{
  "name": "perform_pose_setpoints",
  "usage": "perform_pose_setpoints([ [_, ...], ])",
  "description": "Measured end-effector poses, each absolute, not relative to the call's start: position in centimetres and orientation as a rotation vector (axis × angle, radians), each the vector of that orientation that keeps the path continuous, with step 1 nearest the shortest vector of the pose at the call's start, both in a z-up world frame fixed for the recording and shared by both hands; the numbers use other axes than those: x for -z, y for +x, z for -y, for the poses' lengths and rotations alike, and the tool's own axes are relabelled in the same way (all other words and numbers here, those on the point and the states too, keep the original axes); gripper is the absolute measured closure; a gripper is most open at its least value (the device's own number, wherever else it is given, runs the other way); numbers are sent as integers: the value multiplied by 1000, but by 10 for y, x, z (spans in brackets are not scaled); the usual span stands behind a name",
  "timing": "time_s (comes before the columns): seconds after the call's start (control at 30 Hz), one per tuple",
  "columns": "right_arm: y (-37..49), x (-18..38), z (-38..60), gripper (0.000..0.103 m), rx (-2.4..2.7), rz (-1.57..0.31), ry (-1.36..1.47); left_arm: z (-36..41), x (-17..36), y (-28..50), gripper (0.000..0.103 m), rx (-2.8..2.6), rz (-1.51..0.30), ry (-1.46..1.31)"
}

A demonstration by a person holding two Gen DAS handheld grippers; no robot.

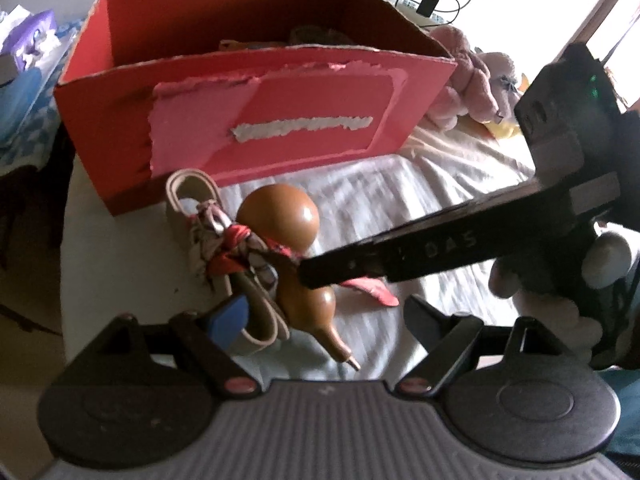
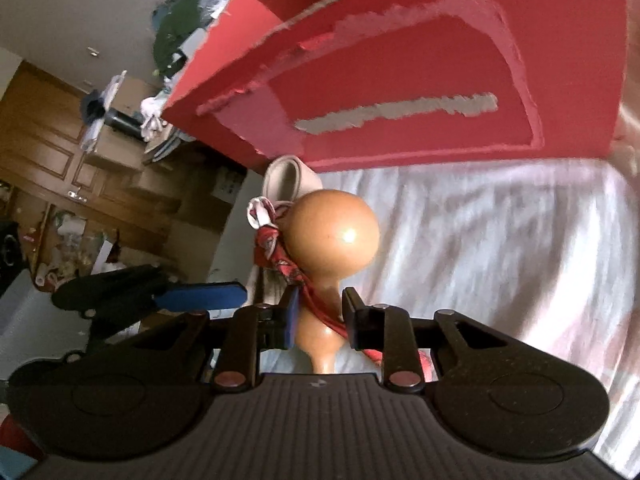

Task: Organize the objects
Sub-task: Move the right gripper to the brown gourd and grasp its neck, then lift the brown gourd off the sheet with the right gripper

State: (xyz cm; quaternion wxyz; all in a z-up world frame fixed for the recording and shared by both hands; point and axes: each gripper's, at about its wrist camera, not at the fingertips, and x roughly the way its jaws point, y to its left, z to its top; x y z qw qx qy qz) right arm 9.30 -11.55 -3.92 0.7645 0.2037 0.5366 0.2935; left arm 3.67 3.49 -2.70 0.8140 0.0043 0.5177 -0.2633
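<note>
A brown gourd (image 1: pixel 280 216) (image 2: pixel 334 232) with a red patterned scarf (image 1: pixel 236 248) (image 2: pixel 276 252) tied at its waist is attached to a beige strap (image 1: pixel 192 188) (image 2: pixel 284 180). My right gripper (image 2: pixel 319 320) is shut on the gourd's narrow waist; it also shows in the left wrist view (image 1: pixel 316 272), coming in from the right. My left gripper (image 1: pixel 324 320) is open, with its blue-padded left finger (image 1: pixel 230 316) against the strap. A red cardboard box (image 1: pixel 256 92) (image 2: pixel 400 80) stands open just behind the gourd.
All this rests on a white bedsheet (image 1: pixel 400 192) (image 2: pixel 500 240). Pink plush toys (image 1: pixel 476 76) lie right of the box. A charger and cable (image 1: pixel 430 0) lie behind it. Wooden cabinets and clutter (image 2: pixel 80 152) stand beyond the bed's left edge.
</note>
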Motion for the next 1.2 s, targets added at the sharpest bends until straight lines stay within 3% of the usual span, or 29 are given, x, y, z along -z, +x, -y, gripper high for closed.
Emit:
perform_pose_setpoints([
  [0.33,107,47,148,74,-562,-1166,628,-40,32,36,13,535,-1105,47],
  [0.73,105,47,122,74,-608,-1183,458,-47,45,37,14,517,-1153,42],
  [0.97,109,47,83,61,-638,-1185,318,-52,37,37,14,495,-1144,21],
  [1.1,111,50,72,61,-621,-1169,254,-50,31,34,14,502,-1127,39],
  [1.2,115,51,83,68,-592,-1166,292,-52,25,31,14,502,-1115,56],
])
